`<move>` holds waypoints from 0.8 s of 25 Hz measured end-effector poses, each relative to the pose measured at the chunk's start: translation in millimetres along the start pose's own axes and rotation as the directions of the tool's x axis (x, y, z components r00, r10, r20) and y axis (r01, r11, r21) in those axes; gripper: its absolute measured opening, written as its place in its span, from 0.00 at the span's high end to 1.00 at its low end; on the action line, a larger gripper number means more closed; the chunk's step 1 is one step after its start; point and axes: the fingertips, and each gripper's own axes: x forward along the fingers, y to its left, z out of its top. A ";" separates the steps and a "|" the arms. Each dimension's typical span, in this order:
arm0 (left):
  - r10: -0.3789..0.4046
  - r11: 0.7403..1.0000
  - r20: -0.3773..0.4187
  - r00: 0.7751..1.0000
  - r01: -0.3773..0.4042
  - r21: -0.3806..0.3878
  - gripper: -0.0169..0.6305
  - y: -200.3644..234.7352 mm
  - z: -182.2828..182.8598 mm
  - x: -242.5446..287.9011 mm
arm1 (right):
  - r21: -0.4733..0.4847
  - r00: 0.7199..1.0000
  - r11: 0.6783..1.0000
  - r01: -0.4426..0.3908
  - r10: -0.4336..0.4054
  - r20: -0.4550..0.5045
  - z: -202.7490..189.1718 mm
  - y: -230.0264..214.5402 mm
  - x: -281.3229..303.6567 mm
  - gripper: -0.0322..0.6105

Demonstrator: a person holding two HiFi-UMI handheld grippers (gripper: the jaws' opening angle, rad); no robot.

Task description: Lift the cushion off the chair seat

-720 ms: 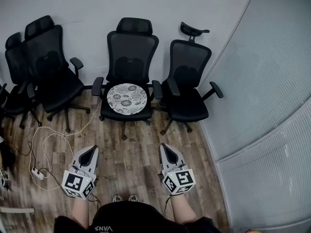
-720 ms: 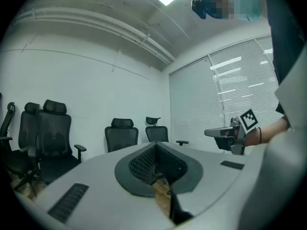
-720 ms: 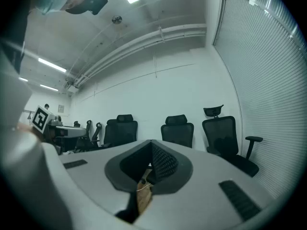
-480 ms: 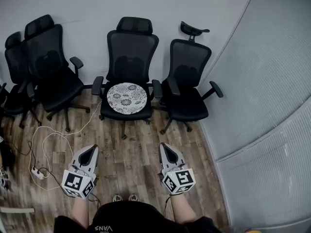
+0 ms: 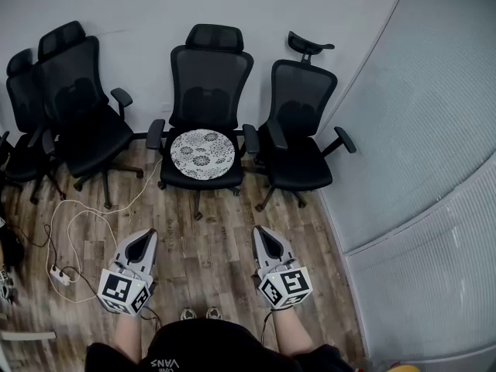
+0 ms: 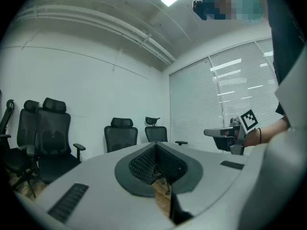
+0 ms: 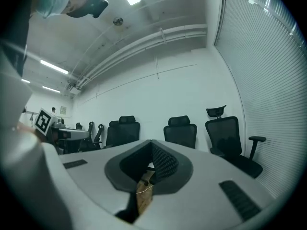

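Note:
A round white cushion (image 5: 202,154) with a dark flower pattern lies on the seat of the middle black office chair (image 5: 208,80), which stands against the wall. Both grippers are held level over the wooden floor, well short of that chair. My left gripper (image 5: 146,237) is shut and holds nothing. My right gripper (image 5: 261,232) is also shut and empty. In the left gripper view the closed jaws (image 6: 156,151) point toward the chairs, and the right gripper (image 6: 225,134) shows at the side. In the right gripper view the jaws (image 7: 151,150) are closed too.
More black office chairs stand to the left (image 5: 85,122) and right (image 5: 298,149) of the middle one. White cables and a power strip (image 5: 60,276) lie on the floor at the left. A wall with blinds (image 5: 418,169) runs along the right.

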 end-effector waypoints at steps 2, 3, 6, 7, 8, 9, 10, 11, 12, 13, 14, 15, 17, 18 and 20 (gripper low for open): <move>-0.003 1.000 0.000 1.000 0.003 -0.002 0.96 1.9 0.3 -0.1 | 0.001 1.000 1.000 0.000 0.000 0.000 0.6 2.5 1.8 0.93; -0.005 1.000 0.000 1.000 0.005 -0.004 0.96 3.0 0.2 -0.9 | 0.001 1.000 1.000 0.003 -0.003 0.001 0.9 3.8 2.1 0.93; -0.011 1.000 0.002 1.000 0.011 -0.007 0.96 6.4 -2.0 -4.2 | -0.002 1.000 1.000 0.012 -0.012 0.006 1.0 8.4 1.8 0.93; -0.013 1.000 0.004 1.000 0.014 -0.006 0.96 7.6 -2.8 -4.7 | -0.005 1.000 1.000 0.013 -0.013 0.007 0.6 9.5 2.1 0.93; -0.016 1.000 0.006 1.000 0.016 -0.007 0.96 9.2 -3.5 -4.9 | -0.007 1.000 1.000 0.014 -0.014 0.008 0.3 10.6 2.8 0.93; -0.018 1.000 0.007 1.000 0.018 -0.009 0.96 11.0 -4.2 -4.9 | -0.008 1.000 1.000 0.016 -0.016 0.010 0.3 11.6 3.6 0.93; -0.020 1.000 0.007 1.000 0.020 -0.010 0.96 12.8 -4.9 -4.8 | -0.008 1.000 1.000 0.019 -0.019 0.012 0.6 12.7 4.5 0.93; -0.023 1.000 0.006 1.000 0.023 -0.012 0.96 14.7 -5.4 -4.8 | -0.008 1.000 1.000 0.022 -0.022 0.014 0.9 13.9 5.3 0.93; -0.026 1.000 0.004 1.000 0.026 -0.014 0.96 16.6 -5.7 -5.0 | -0.008 1.000 1.000 0.026 -0.026 0.014 1.2 15.2 6.2 0.93; -0.030 0.999 0.001 1.000 0.030 -0.018 0.96 18.7 -6.0 -5.5 | -0.008 0.999 0.999 0.031 -0.031 0.014 1.3 16.8 7.1 0.93; -0.035 0.999 -0.003 0.999 0.034 -0.020 0.96 20.8 -6.4 -6.3 | -0.008 0.999 0.999 0.037 -0.037 0.014 1.4 18.6 8.0 0.93; -0.040 0.999 -0.006 0.999 0.040 -0.021 0.96 22.9 -7.0 -7.5 | -0.006 0.999 0.999 0.042 -0.042 0.013 1.6 20.7 9.0 0.93; -0.047 0.999 -0.006 0.999 0.047 -0.014 0.96 28.1 -7.8 -8.9 | -0.009 0.999 0.999 0.047 -0.047 0.013 2.4 24.0 12.6 0.93; -0.046 0.999 -0.005 0.999 0.046 -0.012 0.96 31.3 -7.8 -8.3 | -0.012 0.999 0.999 0.048 -0.048 0.013 2.9 24.6 15.1 0.93; -0.042 0.999 -0.003 0.999 0.042 -0.012 0.96 36.5 -8.5 -5.1 | -0.014 0.999 0.999 0.047 -0.047 0.015 3.2 24.3 19.7 0.93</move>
